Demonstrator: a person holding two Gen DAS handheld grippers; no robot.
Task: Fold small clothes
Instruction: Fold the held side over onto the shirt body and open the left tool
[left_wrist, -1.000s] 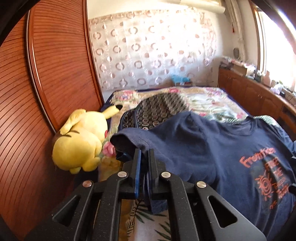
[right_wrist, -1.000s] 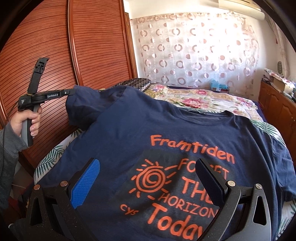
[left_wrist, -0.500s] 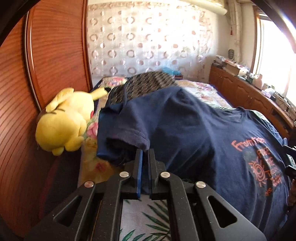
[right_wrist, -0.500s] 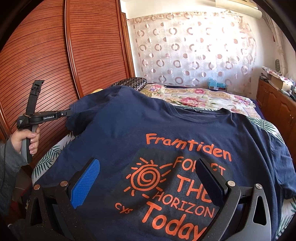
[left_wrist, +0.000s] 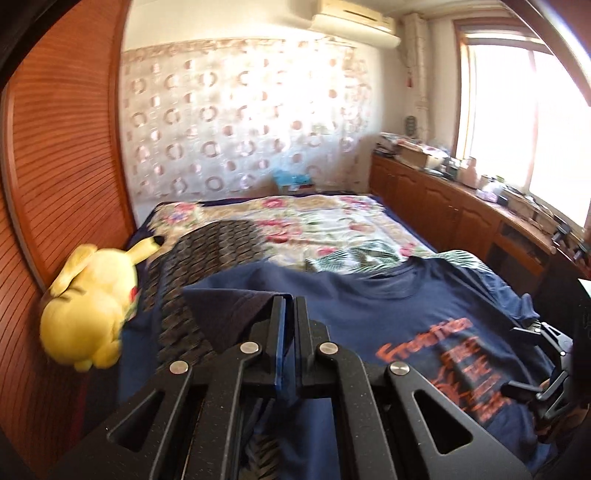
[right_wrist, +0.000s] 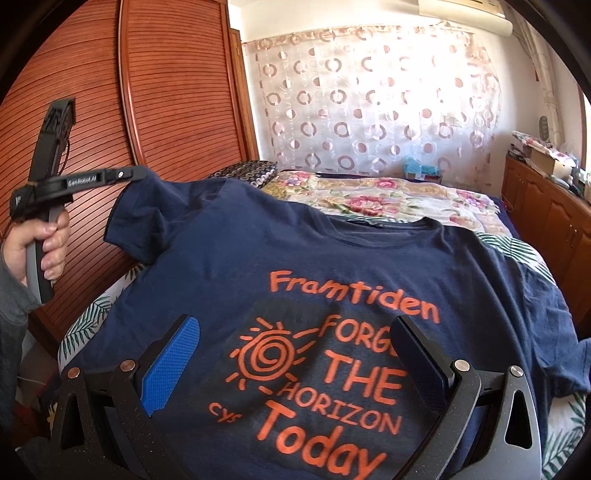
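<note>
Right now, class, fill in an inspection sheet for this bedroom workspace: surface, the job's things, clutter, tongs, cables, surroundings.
Surface: bed with floral cover.
Job's things: navy T-shirt spread print-up, one sleeve lifted off the bed.
Clutter: yellow plush toy and dark patterned pillow at the bed's wardrobe side.
Tongs: left tongs shut on the sleeve; right tongs open above the print, holding nothing.
Cables: thin cord by the hand gripping the left handle.
Surroundings: wooden wardrobe, patterned curtain, cluttered sideboard under the window.
</note>
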